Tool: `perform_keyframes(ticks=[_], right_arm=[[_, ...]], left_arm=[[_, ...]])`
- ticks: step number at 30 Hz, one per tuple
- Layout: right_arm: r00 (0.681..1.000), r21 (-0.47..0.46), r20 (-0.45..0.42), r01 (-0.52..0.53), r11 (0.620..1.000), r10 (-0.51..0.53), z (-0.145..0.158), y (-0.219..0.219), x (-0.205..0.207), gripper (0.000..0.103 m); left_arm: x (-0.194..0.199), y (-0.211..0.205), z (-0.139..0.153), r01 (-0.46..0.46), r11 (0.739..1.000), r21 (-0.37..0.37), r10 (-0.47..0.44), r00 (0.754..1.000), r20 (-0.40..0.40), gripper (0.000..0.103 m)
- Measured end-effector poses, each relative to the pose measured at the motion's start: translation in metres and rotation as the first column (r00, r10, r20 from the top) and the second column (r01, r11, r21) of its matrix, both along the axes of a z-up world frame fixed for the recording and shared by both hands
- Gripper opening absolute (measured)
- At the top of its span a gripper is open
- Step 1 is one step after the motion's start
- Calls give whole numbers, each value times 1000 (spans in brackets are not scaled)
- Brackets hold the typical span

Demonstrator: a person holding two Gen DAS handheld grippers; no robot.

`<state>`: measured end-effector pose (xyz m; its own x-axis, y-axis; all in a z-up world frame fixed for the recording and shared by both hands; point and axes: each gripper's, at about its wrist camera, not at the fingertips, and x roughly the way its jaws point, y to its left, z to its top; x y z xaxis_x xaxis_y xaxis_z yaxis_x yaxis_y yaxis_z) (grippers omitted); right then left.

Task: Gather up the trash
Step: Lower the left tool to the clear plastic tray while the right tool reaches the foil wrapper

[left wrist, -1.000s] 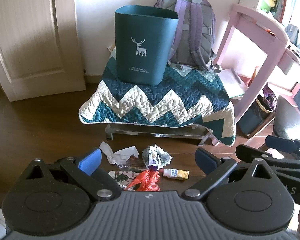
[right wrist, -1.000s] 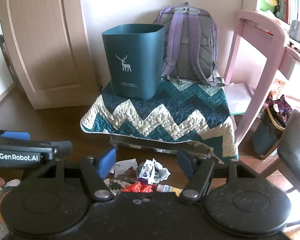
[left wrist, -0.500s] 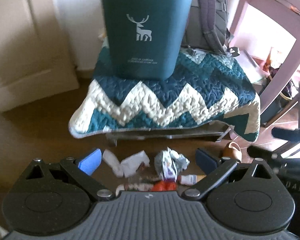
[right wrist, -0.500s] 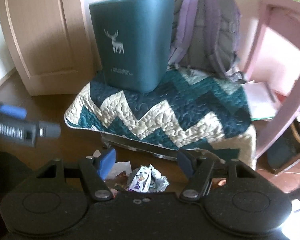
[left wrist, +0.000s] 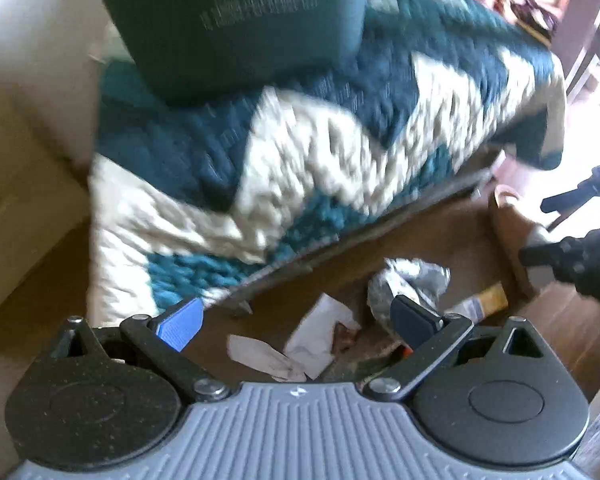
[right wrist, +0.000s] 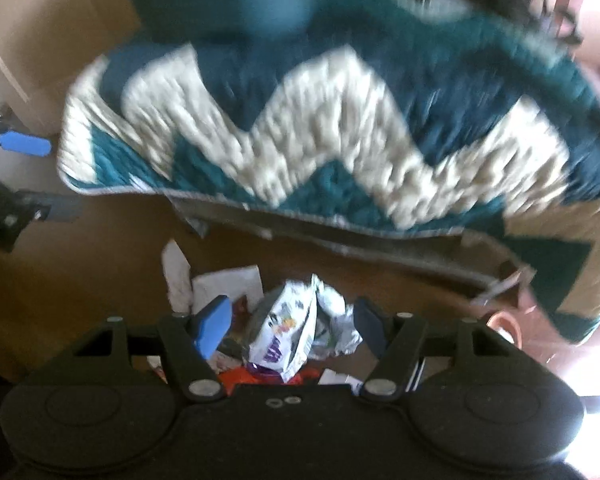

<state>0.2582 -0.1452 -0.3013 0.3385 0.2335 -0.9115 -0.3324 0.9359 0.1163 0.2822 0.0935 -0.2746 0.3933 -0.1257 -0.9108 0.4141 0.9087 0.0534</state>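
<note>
Two open grippers, left gripper point(left wrist: 296, 320) and right gripper point(right wrist: 290, 326), above one trash pile point(right wrist: 288, 336).

No legible text anywhere, both views motion-blurred.
- Bin point(left wrist: 236, 20), 12 o'clock in left wrist view: pale print block, several lines, on front wall; smeared, unreadable.
- Same print in right wrist view, 11 o'clock, near top edge: blur only.
- Snack wrapper point(right wrist: 284, 332), 6 o'clock in right wrist view: purple lettering plus coloured graphic on white; letters can't be resolved.
- No numbers, no signs.
</note>
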Motion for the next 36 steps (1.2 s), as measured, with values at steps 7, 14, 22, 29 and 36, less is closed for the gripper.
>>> perform_keyframes(ticks=[7, 14, 22, 29, 36], right_arm=[[992, -24, -128, 15, 1000, -18, -86, 26, 23, 67], [976, -77, -212, 27, 997, -42, -152, 52, 46, 67], [965, -155, -248, 47, 987, -85, -204, 67, 58, 67], [951, -189, -277, 85, 978, -136, -236, 73, 68, 66], [936, -178, -299, 138, 974, -187, -244, 68, 71, 63]], left_arm=[[0, -3, -110, 142, 990, -4, -141, 984, -111, 101], [0, -11, -194, 214, 977, 2, -210, 961, -181, 101], [15, -25, -259, 265, 961, -81, -277, 913, -299, 101], [17, -30, -294, 248, 964, -94, -266, 894, -360, 100], [20, -21, -304, 148, 983, -107, -178, 901, -395, 68]])
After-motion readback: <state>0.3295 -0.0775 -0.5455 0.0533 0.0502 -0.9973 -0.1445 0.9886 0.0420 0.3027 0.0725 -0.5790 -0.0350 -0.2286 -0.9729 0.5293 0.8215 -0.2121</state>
